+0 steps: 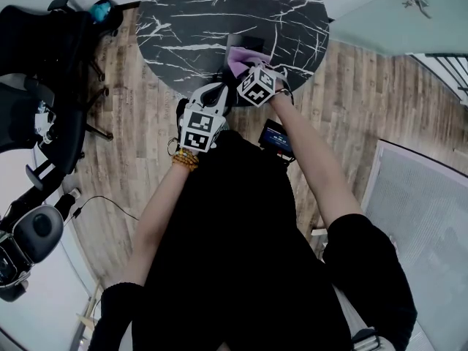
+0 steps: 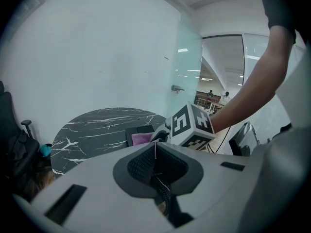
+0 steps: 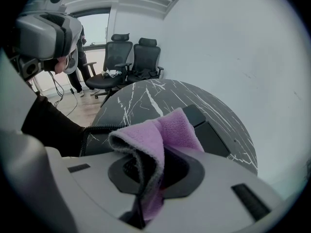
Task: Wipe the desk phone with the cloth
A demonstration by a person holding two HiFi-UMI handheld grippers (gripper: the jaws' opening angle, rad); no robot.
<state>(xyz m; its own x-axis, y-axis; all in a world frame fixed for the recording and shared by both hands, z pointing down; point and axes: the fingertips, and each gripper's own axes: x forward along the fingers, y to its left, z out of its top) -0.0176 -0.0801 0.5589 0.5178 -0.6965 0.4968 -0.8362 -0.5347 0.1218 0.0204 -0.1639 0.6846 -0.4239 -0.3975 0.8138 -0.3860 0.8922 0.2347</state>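
both grippers closed: right gripper [image 3: 150, 149] pinches the cloth [image 3: 177, 127] near the phone [image 3: 216, 140], left gripper [image 2: 154, 147] empty; next, likely press down and wipe.

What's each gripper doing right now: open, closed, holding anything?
Left gripper: closed, with nothing between its jaws.
Right gripper: closed on the purple cloth.

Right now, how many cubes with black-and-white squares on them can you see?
2. One marker cube sits on the left gripper, near the marble table's edge. The other marker cube sits on the right gripper, which clamps the purple cloth by the desk phone. None seems hidden.
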